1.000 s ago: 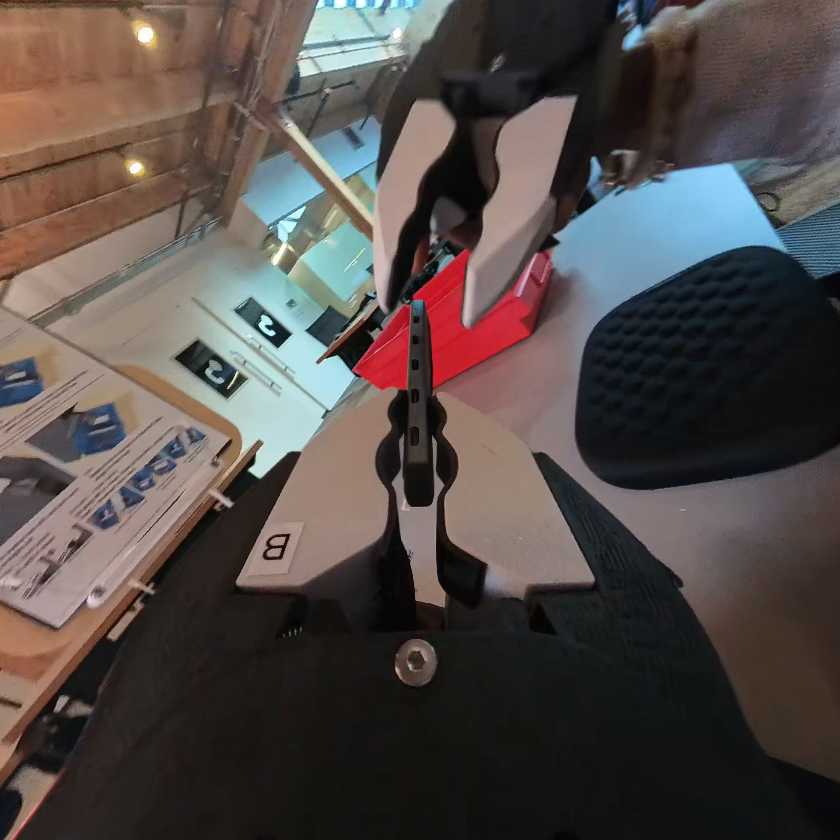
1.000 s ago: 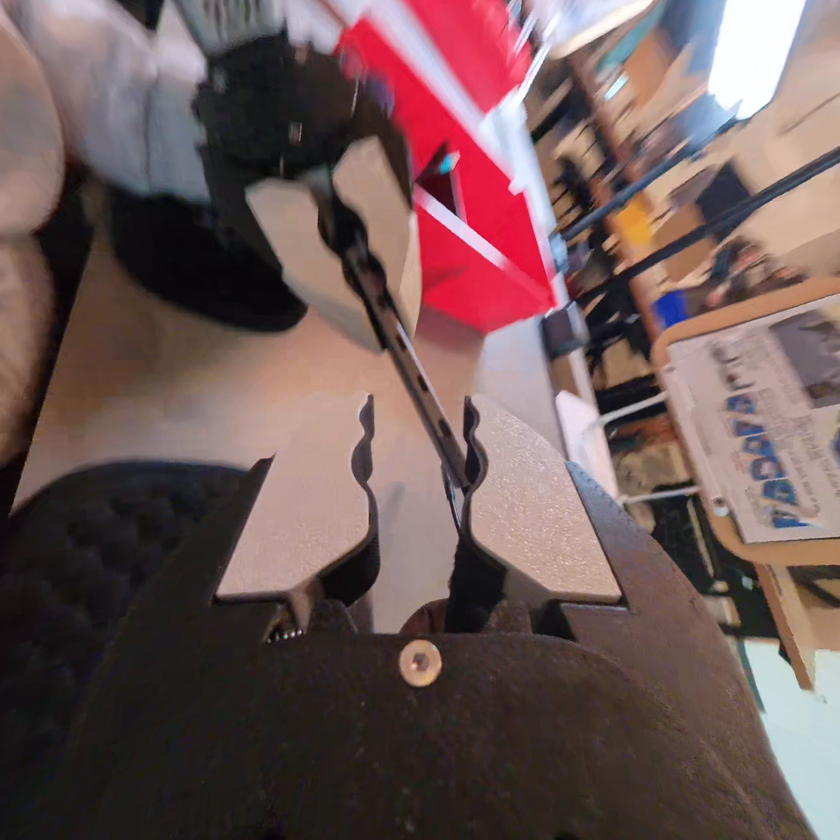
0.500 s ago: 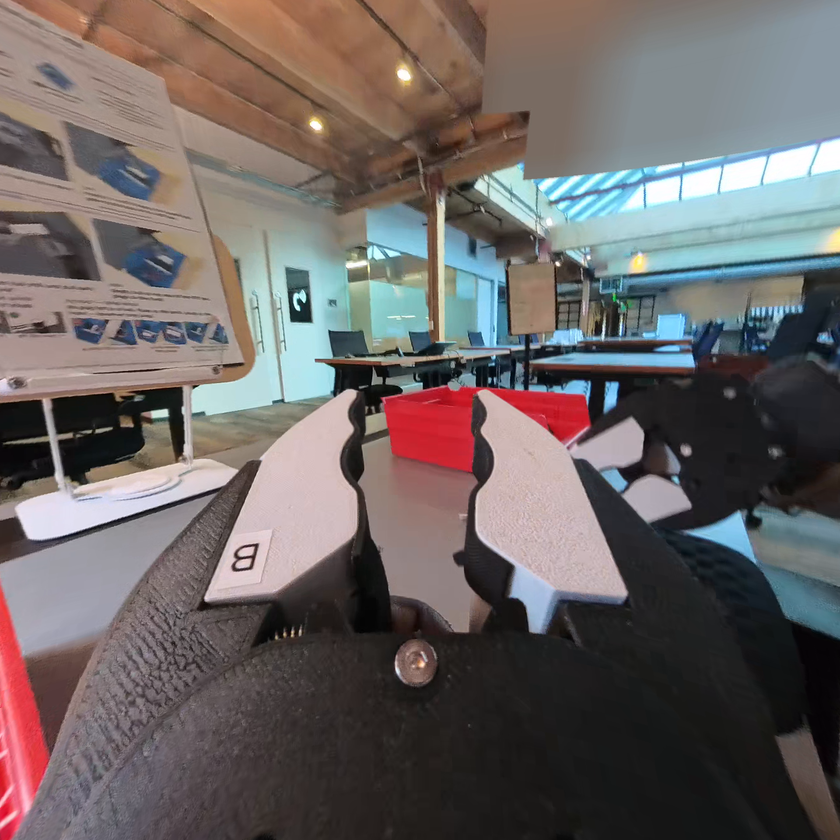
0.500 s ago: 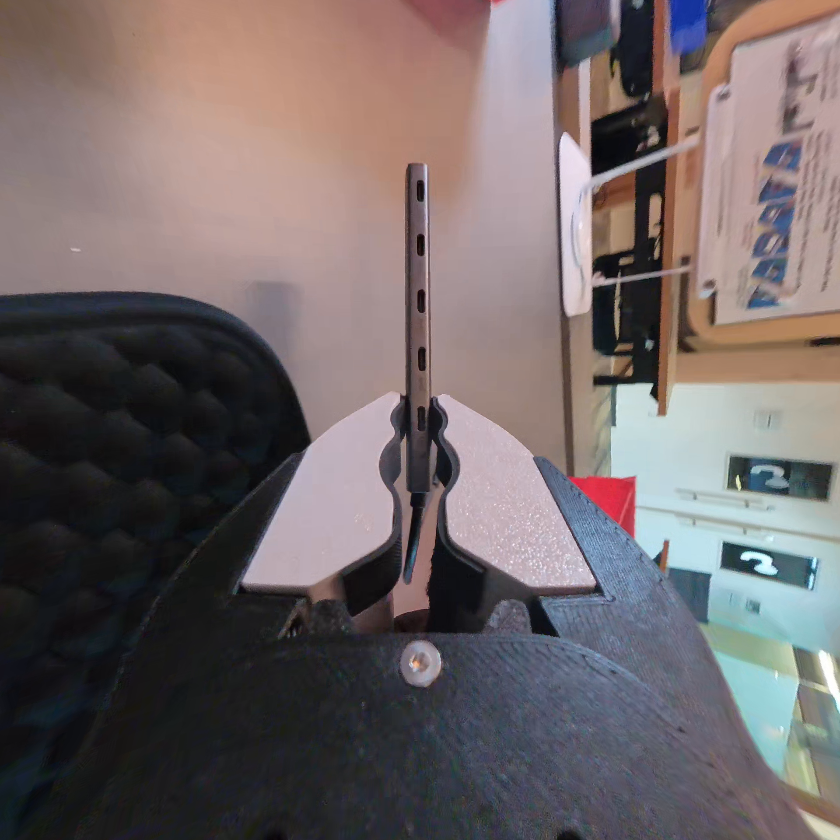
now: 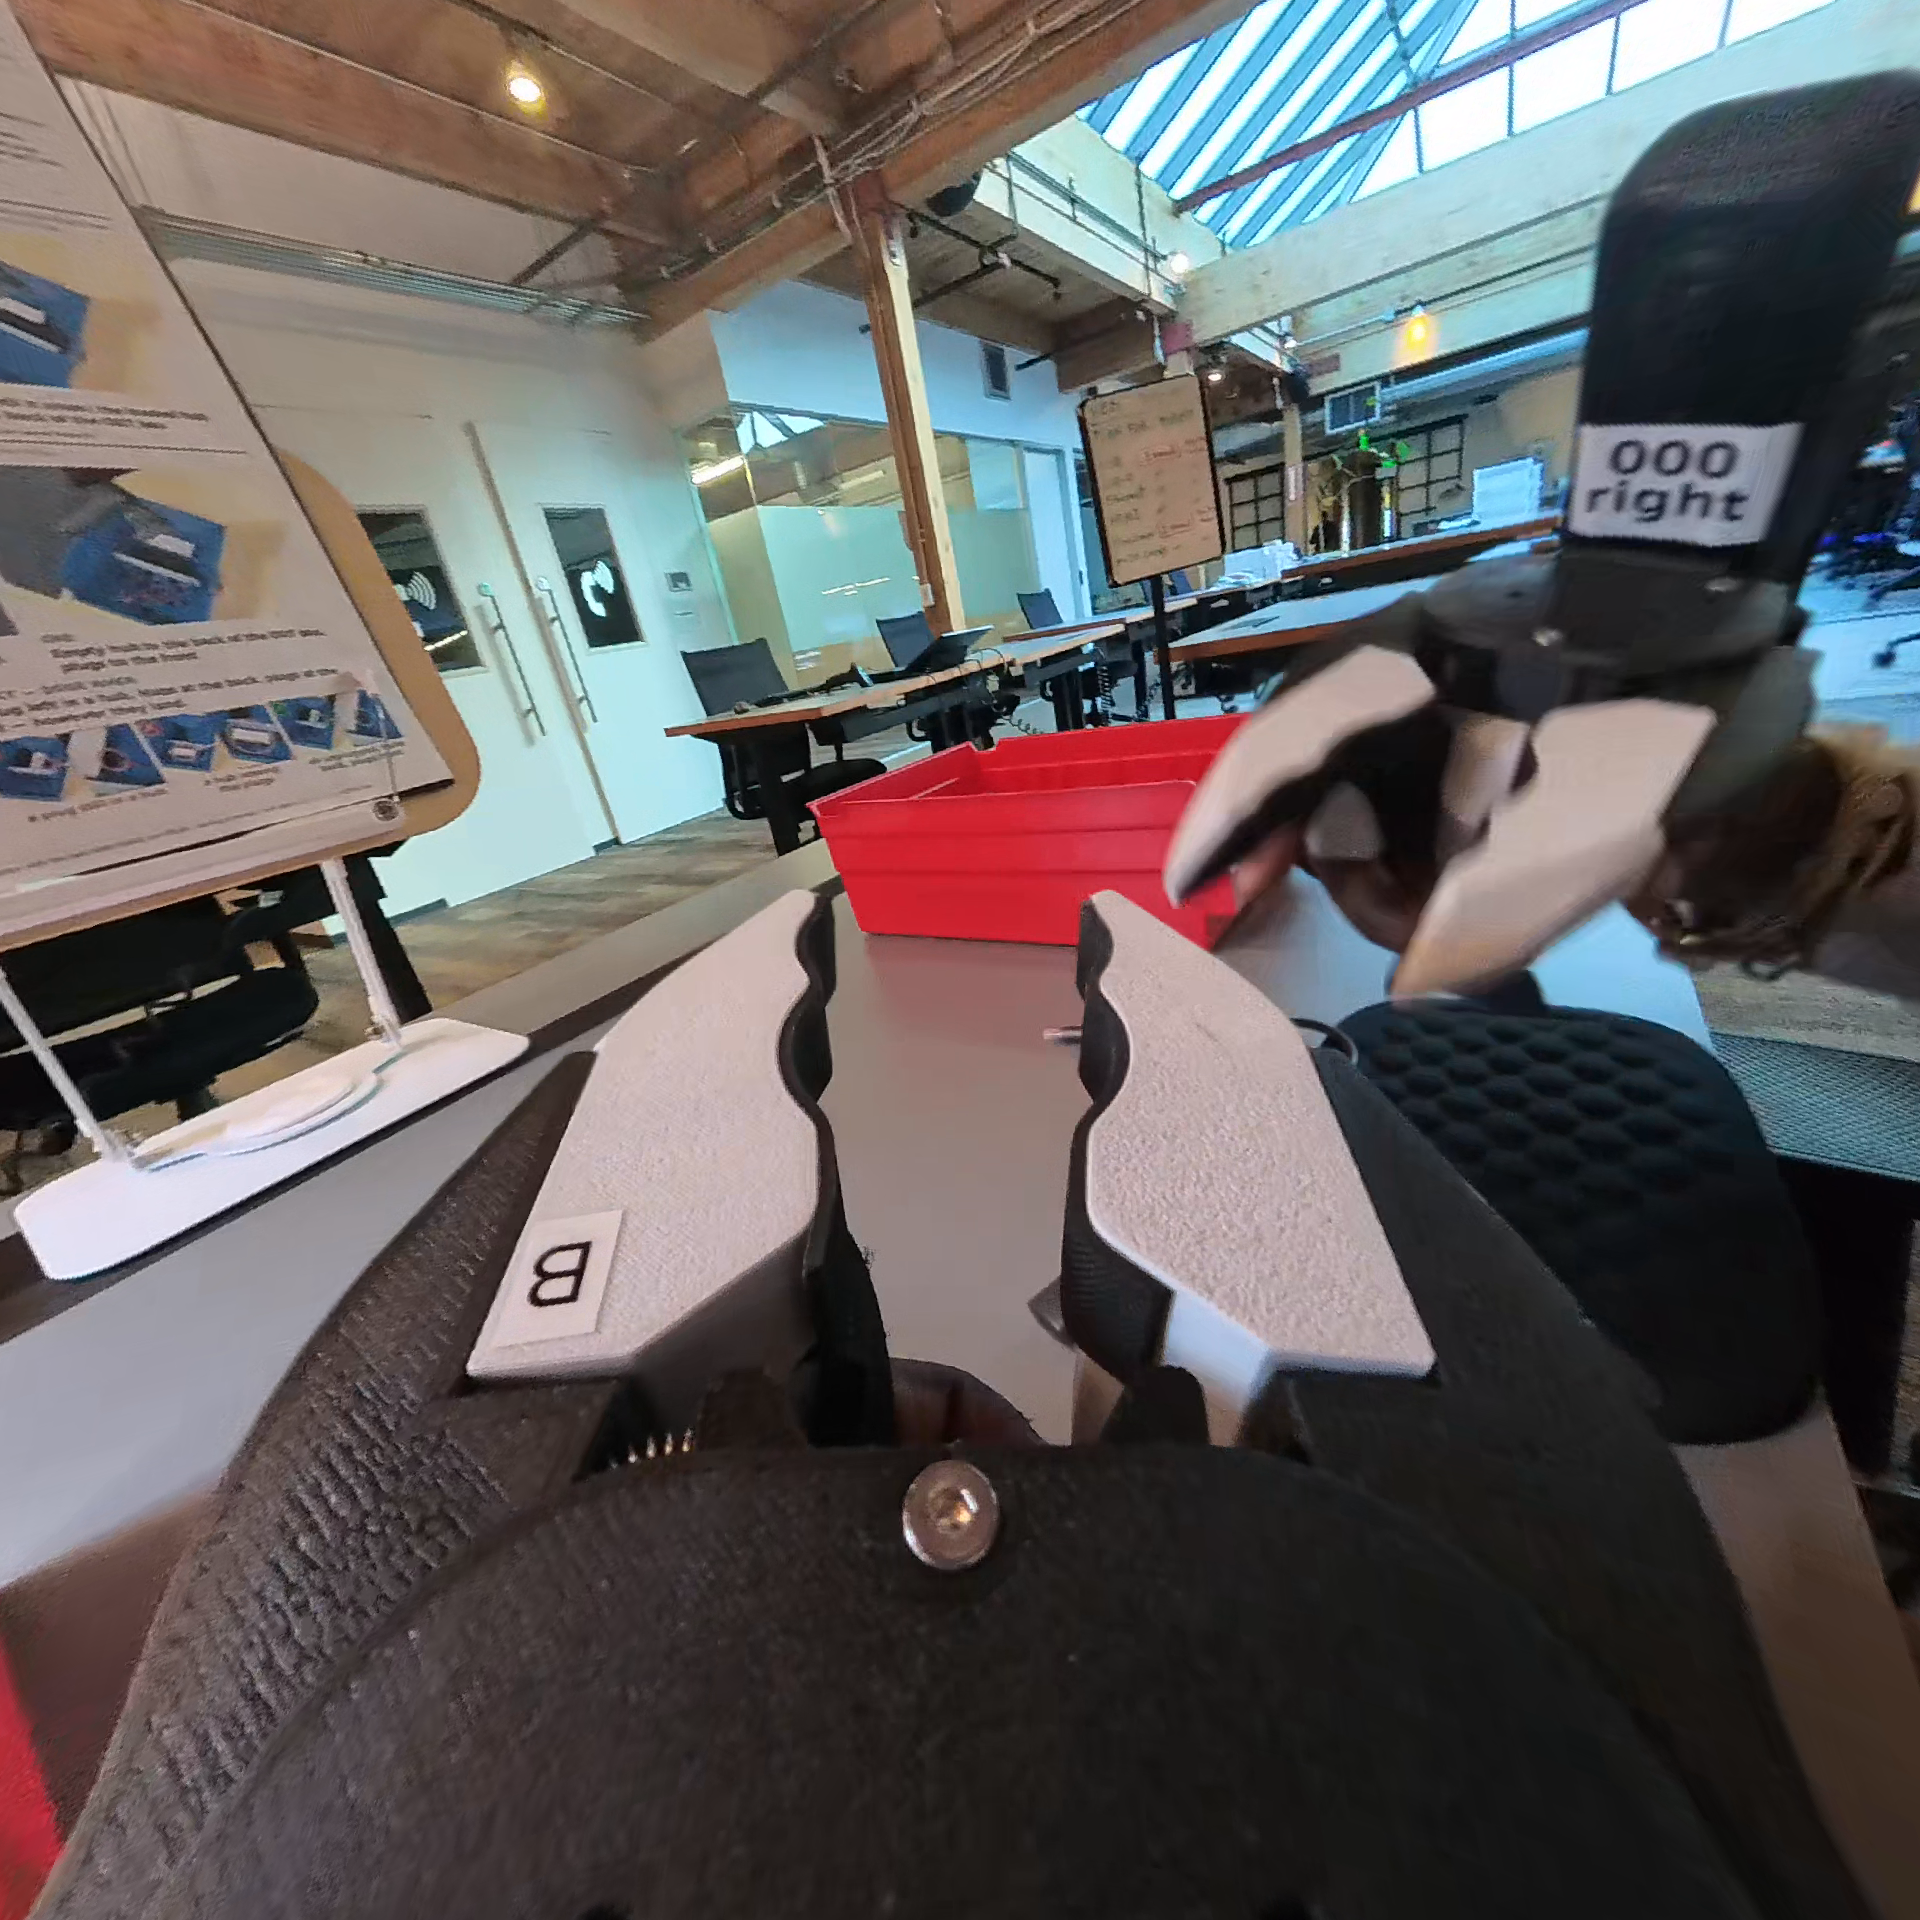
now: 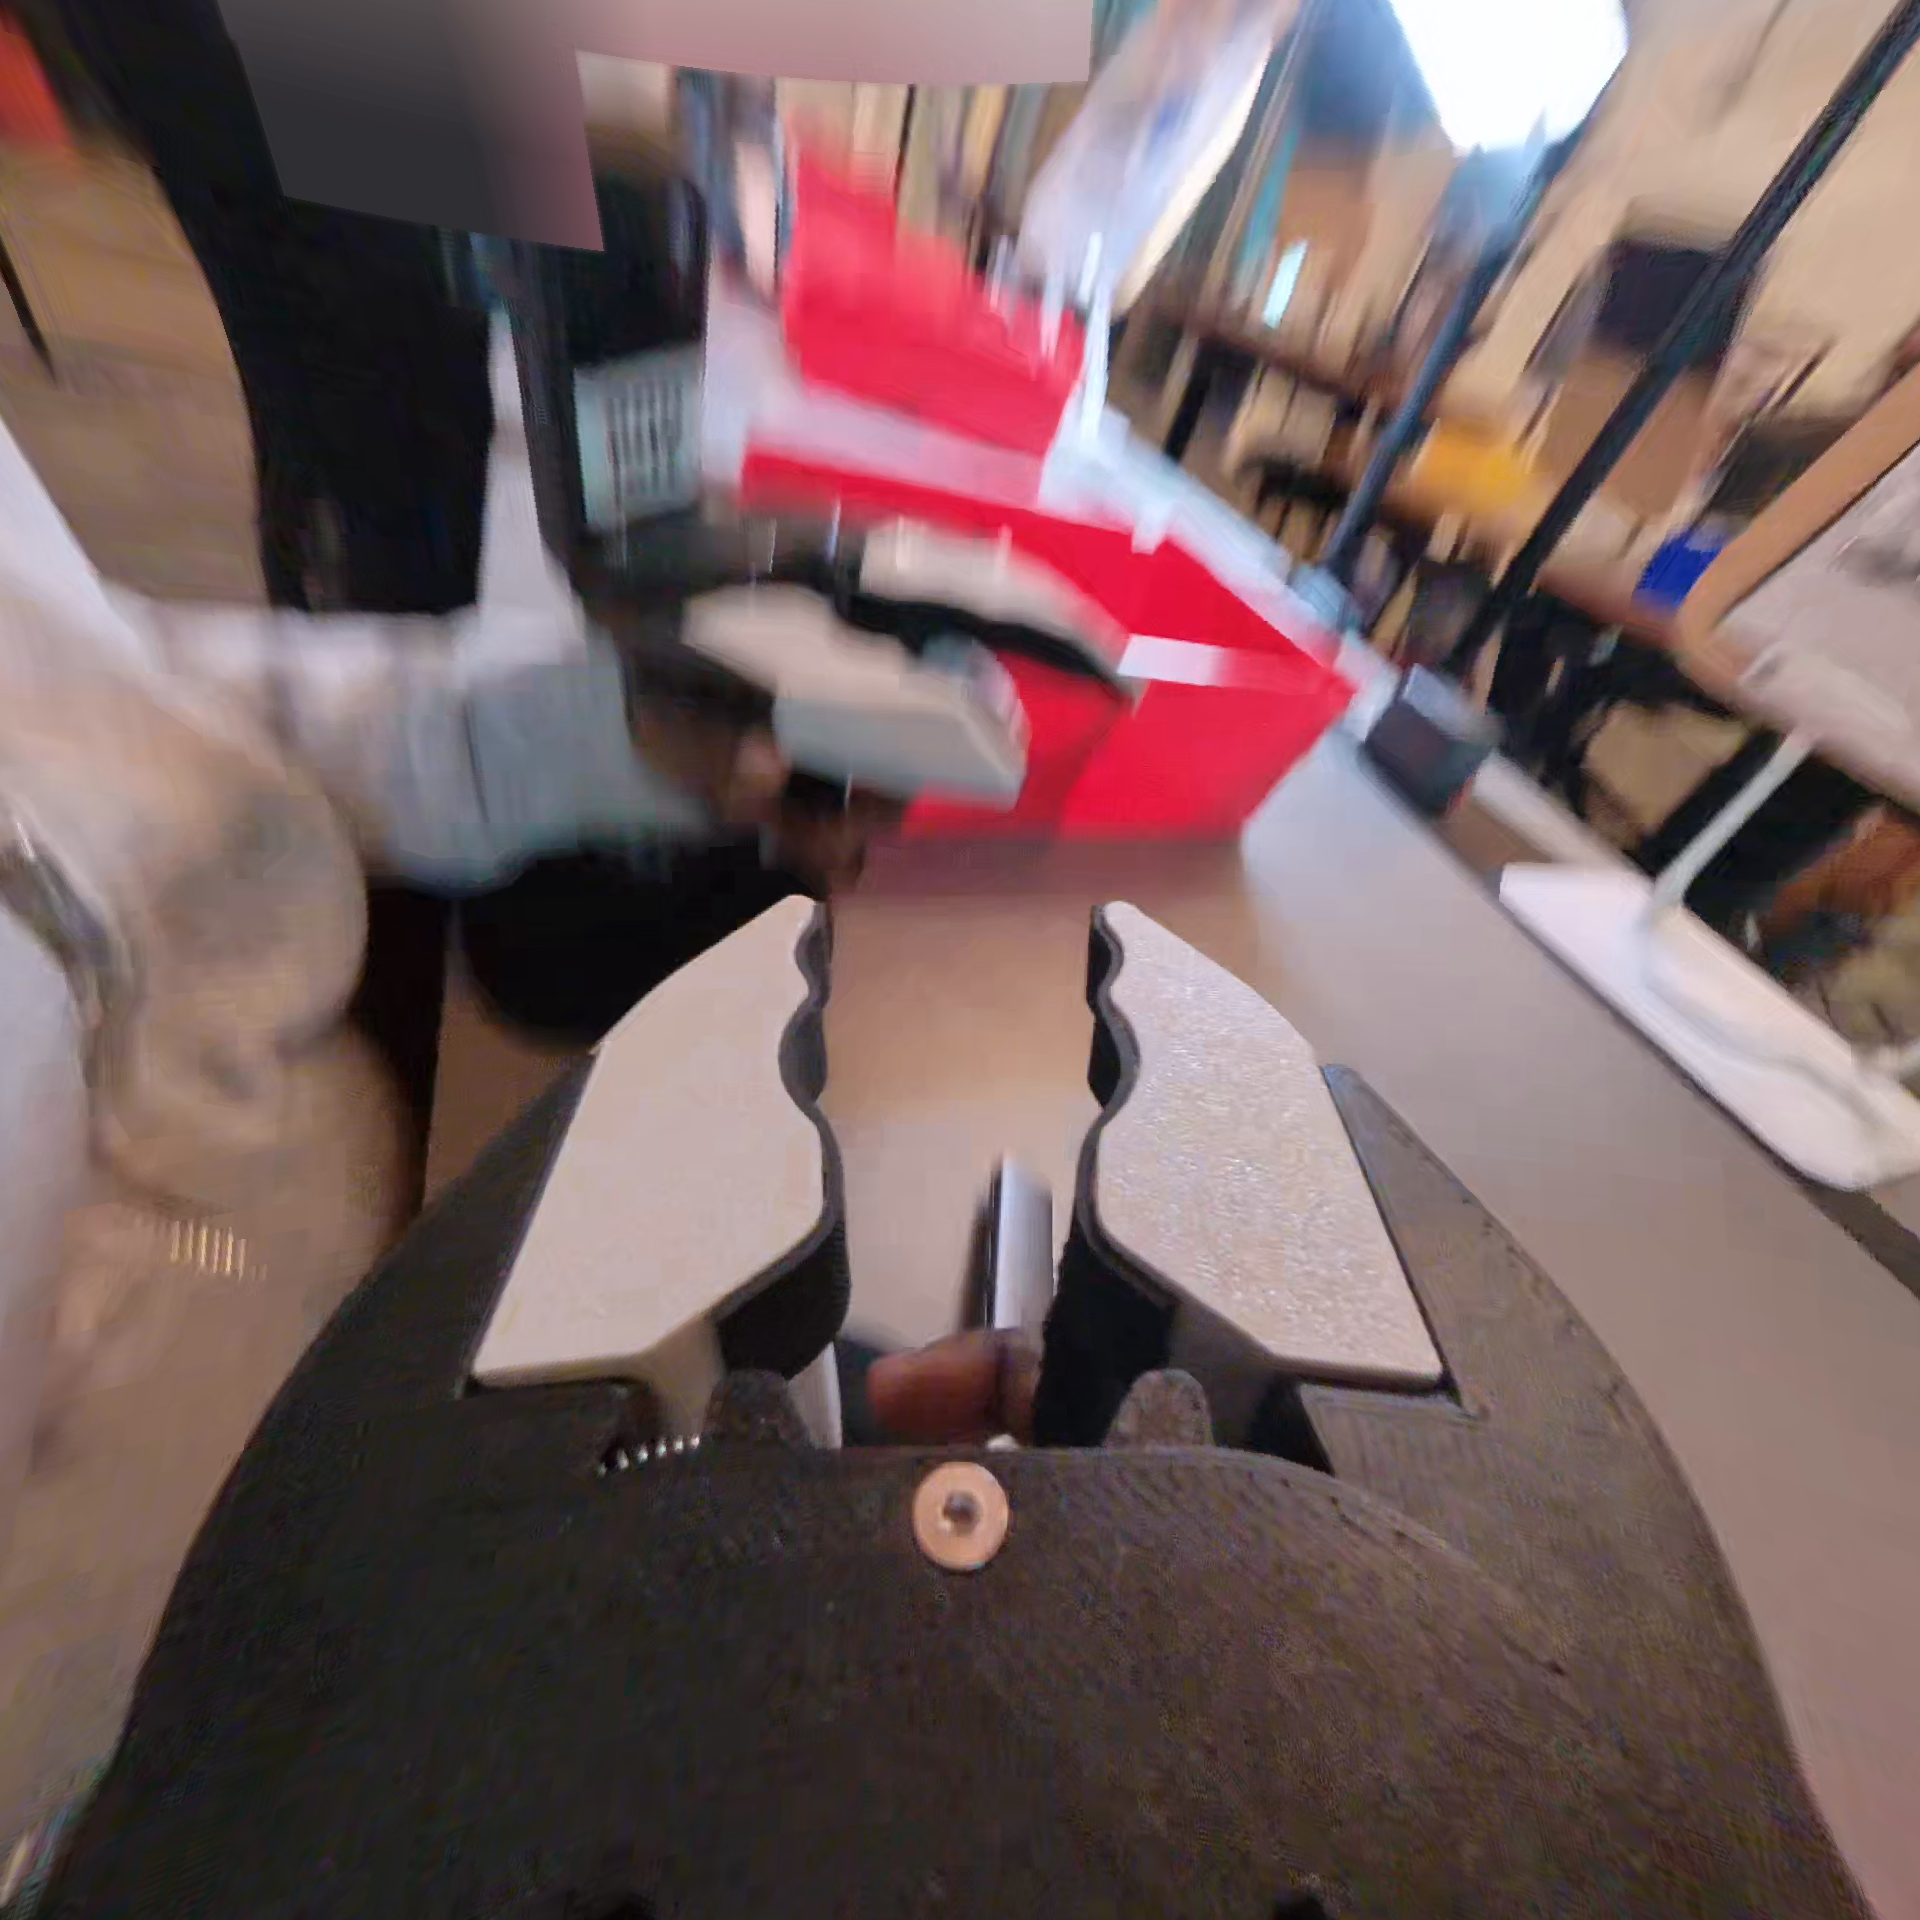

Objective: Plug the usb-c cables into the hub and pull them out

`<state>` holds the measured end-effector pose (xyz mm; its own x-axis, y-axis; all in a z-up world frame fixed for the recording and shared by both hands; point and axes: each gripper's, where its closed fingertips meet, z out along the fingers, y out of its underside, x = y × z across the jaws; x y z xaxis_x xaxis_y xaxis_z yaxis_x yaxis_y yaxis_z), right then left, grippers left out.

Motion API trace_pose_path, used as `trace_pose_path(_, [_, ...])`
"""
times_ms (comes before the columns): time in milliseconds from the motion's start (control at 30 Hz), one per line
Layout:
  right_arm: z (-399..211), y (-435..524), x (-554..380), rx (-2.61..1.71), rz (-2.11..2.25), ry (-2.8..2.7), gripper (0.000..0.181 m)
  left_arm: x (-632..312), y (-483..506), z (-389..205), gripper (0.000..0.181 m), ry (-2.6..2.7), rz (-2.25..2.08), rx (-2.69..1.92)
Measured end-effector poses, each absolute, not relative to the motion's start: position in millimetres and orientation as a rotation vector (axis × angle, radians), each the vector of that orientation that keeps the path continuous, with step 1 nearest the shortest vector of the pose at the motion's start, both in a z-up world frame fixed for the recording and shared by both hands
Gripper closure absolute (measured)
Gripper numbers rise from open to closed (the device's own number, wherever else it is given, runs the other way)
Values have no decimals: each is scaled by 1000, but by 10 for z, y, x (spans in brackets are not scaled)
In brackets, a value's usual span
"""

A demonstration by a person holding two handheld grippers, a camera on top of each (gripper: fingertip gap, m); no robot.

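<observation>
Hub (image 6: 1016,1252) blurred over grey table (image 6: 1403,1039); red bin (image 5: 1013,831) behind.

Bin (image 5: 997,842) on table (image 5: 935,1039), behind cushion (image 5: 1558,1164); stand (image 5: 260,1122) left

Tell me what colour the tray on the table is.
Red; the tray shows best in the left wrist view.

Slim grey hub (image 6: 1016,1252) — upright (blurred)
</observation>
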<state>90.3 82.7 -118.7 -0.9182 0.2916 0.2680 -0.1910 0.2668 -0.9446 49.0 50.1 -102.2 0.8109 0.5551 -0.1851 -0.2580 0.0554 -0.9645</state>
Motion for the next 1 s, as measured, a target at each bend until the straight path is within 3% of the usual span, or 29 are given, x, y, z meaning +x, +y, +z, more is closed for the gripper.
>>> trace_pose_path(133, [-616,966,724,-115,2177,-1538,116,530,508,-1023,131,-258,581,-1381])
trace_pose_path(367, [-493,1298,598,-240,2337,-1224,122,655,114,-855,120,-301,558,-1440])
trace_pose_path(433, [-496,1353,540,-304,2392,-1196,121,633,-283,-727,132,-392,576,-1501])
trace_pose_path(500, [-463,1392,559,-319,2456,-1175,122,586,-734,-701,133,-541,560,-1580])
trace_pose_path(700, [-471,1450,503,-392,2522,-1144,127,253,-2073,-1517,132,-1080,834,-2174])
trace_pose_path(900, [-512,1413,473,-418,2528,-1181,130,78,-2345,-2094,132,-1187,804,-2517])
trace_pose_path(1000, [-563,1366,440,-435,2490,-1226,131,80,-2435,-2185,154,-1187,816,-2625])
